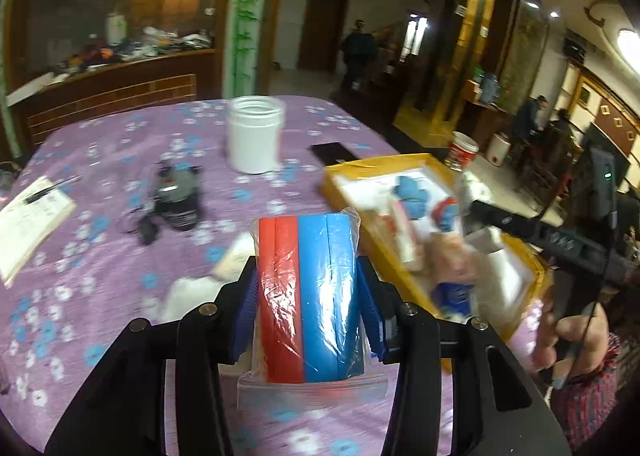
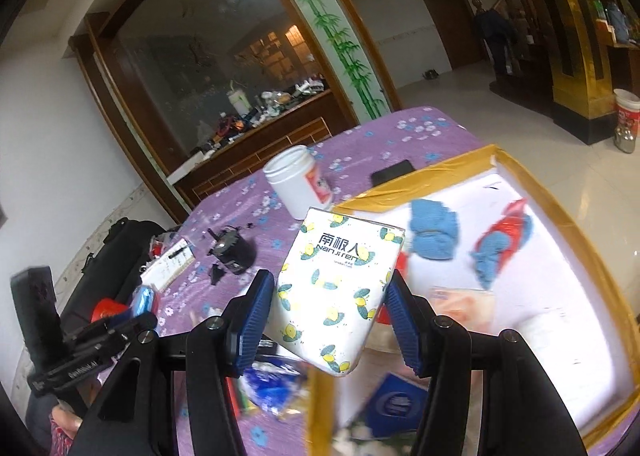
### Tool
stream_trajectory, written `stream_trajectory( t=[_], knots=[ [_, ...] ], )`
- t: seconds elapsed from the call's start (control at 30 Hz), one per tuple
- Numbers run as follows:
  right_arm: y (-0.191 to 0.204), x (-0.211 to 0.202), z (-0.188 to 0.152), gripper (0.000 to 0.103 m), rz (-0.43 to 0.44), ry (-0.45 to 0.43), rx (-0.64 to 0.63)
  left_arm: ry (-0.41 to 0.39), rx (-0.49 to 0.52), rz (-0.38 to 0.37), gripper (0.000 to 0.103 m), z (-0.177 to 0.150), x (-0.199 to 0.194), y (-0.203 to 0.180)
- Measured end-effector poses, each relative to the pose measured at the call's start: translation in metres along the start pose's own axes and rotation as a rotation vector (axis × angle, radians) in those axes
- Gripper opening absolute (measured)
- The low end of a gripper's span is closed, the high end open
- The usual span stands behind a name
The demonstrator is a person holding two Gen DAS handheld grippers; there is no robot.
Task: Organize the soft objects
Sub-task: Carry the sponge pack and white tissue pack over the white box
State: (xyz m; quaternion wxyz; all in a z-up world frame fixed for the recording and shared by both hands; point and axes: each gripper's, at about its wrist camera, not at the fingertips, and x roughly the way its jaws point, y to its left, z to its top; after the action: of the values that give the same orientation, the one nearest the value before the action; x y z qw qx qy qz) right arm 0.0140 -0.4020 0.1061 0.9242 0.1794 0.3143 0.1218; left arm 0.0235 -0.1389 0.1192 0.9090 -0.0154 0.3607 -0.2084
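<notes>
The left tongs clench a plastic-wrapped red and blue sponge pack above the purple-clothed surface. The right tongs grip a lemon-printed tissue pack over the edge of the yellow-rimmed box, where blue cloths lie.

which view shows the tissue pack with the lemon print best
The right wrist view. The tissue pack fills the centre of the frame, clamped between the right gripper pads, its lemon print and label sharp. In the left wrist view the pack cannot be made out; only the blurred yellow-edged box and the right gripper's body show there.
</notes>
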Motion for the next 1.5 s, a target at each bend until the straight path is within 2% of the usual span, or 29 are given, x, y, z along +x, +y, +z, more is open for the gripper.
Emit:
stream_trajectory(
  t=[0.23,0.47,0.77,0.93,1.17,1.23,1.3,1.5],
  knots=[
    [-0.034,-0.007,0.017,0.058,-0.057,0.052,0.001,0.068,0.069,-0.079,0.044,0.019,0.042,-0.062],
    [-0.061,0.002,0.041,0.058,-0.107,0.097,0.017,0.18,0.06,-0.159,0.044,0.029,0.095,-0.104],
    [-0.089,0.038,0.065,0.058,-0.171,0.151,0.046,0.244,0.065,-0.132,0.044,0.02,0.135,-0.133],
    [-0.095,0.063,0.07,0.058,-0.188,0.193,0.062,0.248,0.075,-0.114,0.044,0.016,0.14,-0.139],
    [-0.096,0.075,0.071,0.061,-0.217,0.207,0.053,0.26,0.103,-0.138,0.045,0.01,0.139,-0.15],
    [-0.098,0.074,0.071,0.061,-0.226,0.203,0.055,0.262,0.117,-0.14,0.05,0.009,0.135,-0.154],
    [-0.1,0.072,0.071,0.061,-0.218,0.203,0.067,0.253,0.122,-0.15,0.06,0.009,0.132,-0.156],
    [-0.096,0.058,0.071,0.061,-0.201,0.176,0.07,0.229,0.143,-0.172,0.062,0.01,0.114,-0.159]
  ],
)
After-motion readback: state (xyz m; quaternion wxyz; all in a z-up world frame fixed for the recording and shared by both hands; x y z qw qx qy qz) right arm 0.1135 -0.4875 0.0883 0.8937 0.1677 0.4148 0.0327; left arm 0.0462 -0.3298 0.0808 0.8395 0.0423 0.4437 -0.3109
